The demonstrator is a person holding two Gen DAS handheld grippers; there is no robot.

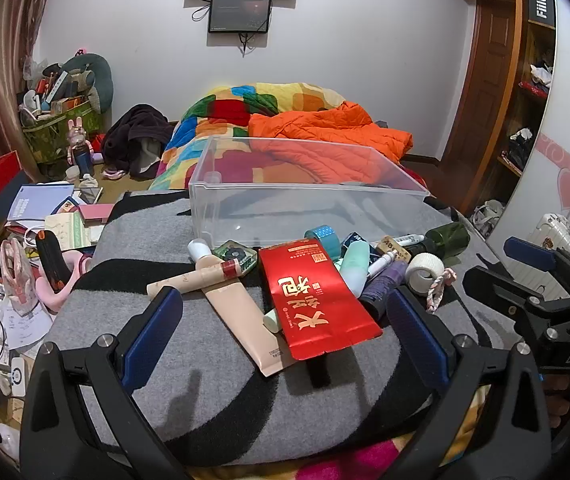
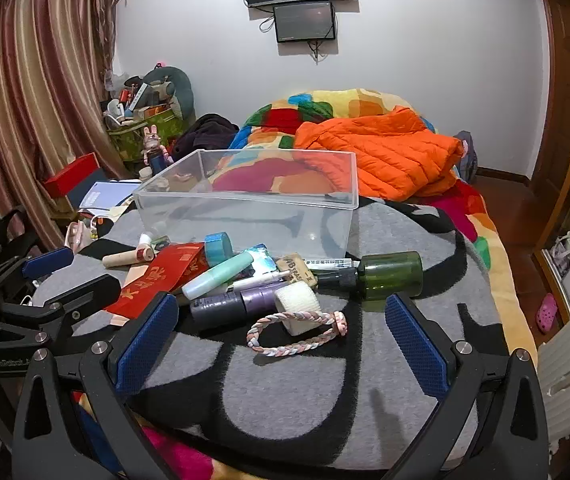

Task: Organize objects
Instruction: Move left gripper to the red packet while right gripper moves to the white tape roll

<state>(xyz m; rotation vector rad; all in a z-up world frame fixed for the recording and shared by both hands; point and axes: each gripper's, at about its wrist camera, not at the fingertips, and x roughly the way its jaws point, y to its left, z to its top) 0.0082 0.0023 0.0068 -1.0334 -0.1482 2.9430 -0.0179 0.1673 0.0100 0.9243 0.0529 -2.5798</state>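
Both grippers, left and right, have jaws spread wide, holding nothing. Clutter's piled on the grey blanket before the clear bin, red packet on top

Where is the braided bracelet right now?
The braided bracelet lies on the grey blanket, right wrist view centre, touching the white tape roll, just ahead of the open right gripper.

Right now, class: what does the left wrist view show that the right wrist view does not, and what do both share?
Only the left wrist view shows the beige tube full length and the white suitcase. Only the right wrist view shows the whole braided bracelet and the pink clog. Both show the clear bin, red envelope and green bottle.
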